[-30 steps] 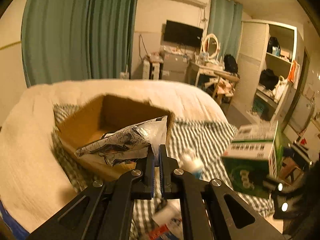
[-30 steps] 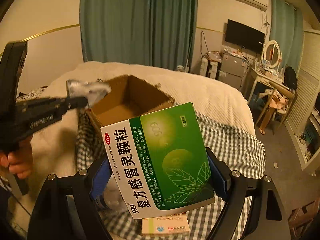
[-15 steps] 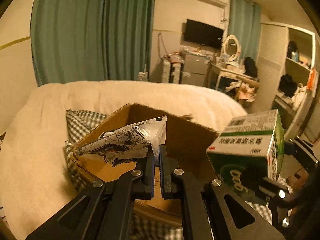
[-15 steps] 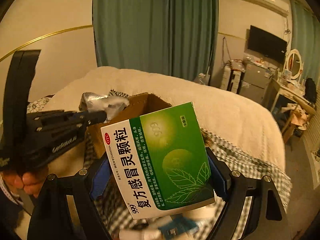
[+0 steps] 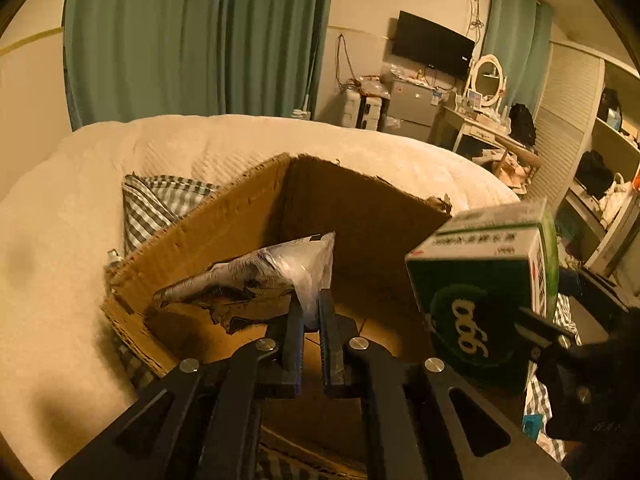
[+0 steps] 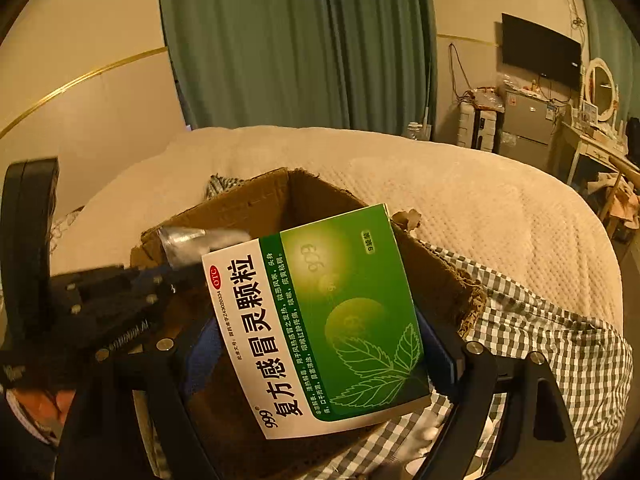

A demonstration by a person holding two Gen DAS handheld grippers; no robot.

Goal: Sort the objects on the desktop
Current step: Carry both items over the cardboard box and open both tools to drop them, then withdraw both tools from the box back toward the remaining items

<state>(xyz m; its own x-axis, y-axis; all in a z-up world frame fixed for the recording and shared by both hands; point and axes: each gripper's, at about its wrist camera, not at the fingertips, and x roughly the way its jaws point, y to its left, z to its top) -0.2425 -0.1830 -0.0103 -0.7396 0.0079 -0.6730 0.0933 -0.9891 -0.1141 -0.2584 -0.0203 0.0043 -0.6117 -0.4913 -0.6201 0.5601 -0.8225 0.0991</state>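
While both tools hang over the open cardboard box (image 5: 360,216), the left gripper (image 5: 311,312) has its jaws pinched almost together on the corner of a crinkled plastic packet (image 5: 248,280), which juts left of them above the box floor. The right gripper (image 6: 320,344) has its jaws spread wide, clamping the green medicine box (image 6: 320,312) between them, tilted above the cardboard box's near wall.

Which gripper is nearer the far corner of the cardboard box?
Left. The left gripper, pinching the plastic bag, reaches in over the cardboard box. The right gripper, clamping the green medicine box, sits nearer the box's near-right edge.
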